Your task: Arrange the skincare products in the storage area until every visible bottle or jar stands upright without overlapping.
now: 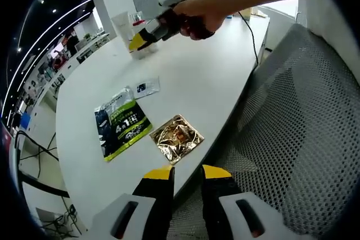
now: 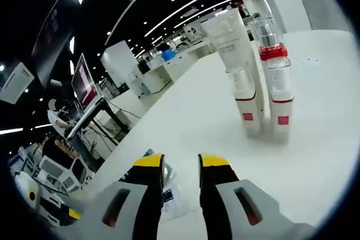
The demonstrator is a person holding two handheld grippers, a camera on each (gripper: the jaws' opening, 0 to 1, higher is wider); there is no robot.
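Several skincare containers stand upright in a tight group on the white table (image 2: 185, 111): a tall white tube (image 2: 233, 43), a clear bottle with a red band (image 2: 270, 46), and two small clear bottles with red labels (image 2: 246, 102) (image 2: 280, 108). My right gripper (image 2: 181, 164) is open and empty, a short way in front of them. In the left gripper view a hand holds the right gripper (image 1: 147, 36) next to that same group (image 1: 126, 26) at the far end. My left gripper (image 1: 188, 173) is open and empty at the near table edge.
Three flat sachets lie on the table (image 1: 185, 77): a green and black one (image 1: 121, 122), a gold foil one (image 1: 177, 139) and a small white one (image 1: 146, 87). A grey mesh chair (image 1: 298, 133) stands right of the table. Desks and monitors (image 2: 84, 82) are beyond.
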